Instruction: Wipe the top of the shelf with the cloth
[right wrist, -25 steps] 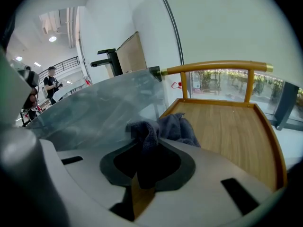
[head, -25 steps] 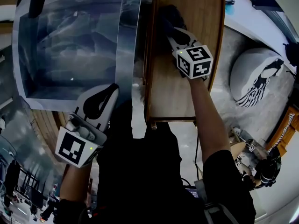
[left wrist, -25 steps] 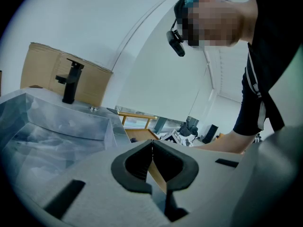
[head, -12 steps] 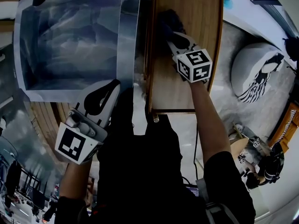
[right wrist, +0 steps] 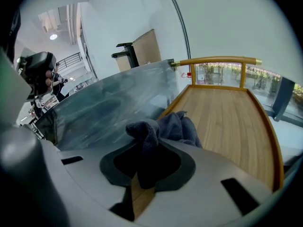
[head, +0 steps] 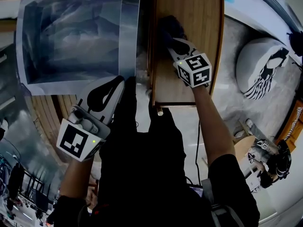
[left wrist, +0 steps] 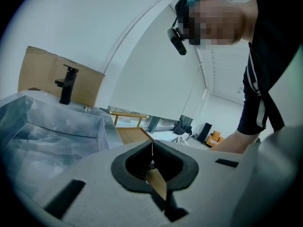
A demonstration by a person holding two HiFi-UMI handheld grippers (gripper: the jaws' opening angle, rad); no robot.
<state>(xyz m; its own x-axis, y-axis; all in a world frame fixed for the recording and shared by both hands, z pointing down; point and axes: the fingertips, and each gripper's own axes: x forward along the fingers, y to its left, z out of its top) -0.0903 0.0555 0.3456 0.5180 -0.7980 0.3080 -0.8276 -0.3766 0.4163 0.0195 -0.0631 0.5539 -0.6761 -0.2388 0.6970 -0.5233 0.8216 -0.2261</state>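
Clamping cloth point(right wrist: 165, 126), right claw point(head: 175, 42) slid nearer along shelf point(head: 203, 27).

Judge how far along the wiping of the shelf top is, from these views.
Done: the cloth is clamped in the right gripper and lies on the wooden shelf top. In hand: it sits near the shelf's left edge. Left: no wiped patch shows, so I cannot tell how much remains; bare wood stretches to the far rail. The left gripper is shut, empty, off the shelf.
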